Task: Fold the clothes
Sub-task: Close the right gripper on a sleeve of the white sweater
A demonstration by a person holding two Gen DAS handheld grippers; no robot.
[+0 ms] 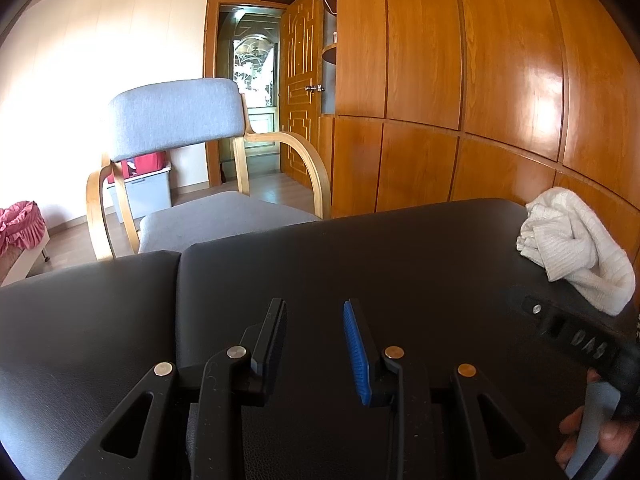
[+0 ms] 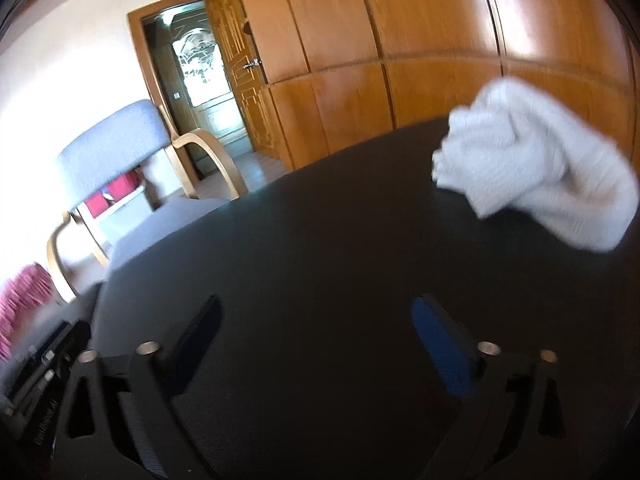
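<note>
The left gripper (image 1: pixel 316 336) hovered over the black padded table (image 1: pixel 400 248) with its jaws partly apart and nothing between them, while the right gripper (image 2: pixel 316 334) stood spread wide, also empty. A crumpled white knit garment (image 1: pixel 576 244) lay at the table's far right corner. Raised letters on the right gripper's body (image 1: pixel 588 348) seemed to read "DAS".

We see the crumpled garment (image 1: pixel 576 246) lying on the desk (image 1: pixel 360 264) at its far right corner, with the wardrobe wall (image 1: pixel 480 80) behind it. Beyond the desk's far left edge stands an armchair (image 1: pixel 180 120), and behind that a storage box (image 1: pixel 144 192) on the floor. The doorway (image 1: pixel 252 92) lies behind the armchair, left of the wardrobe. A bed (image 1: pixel 20 236) sits far left.
</note>
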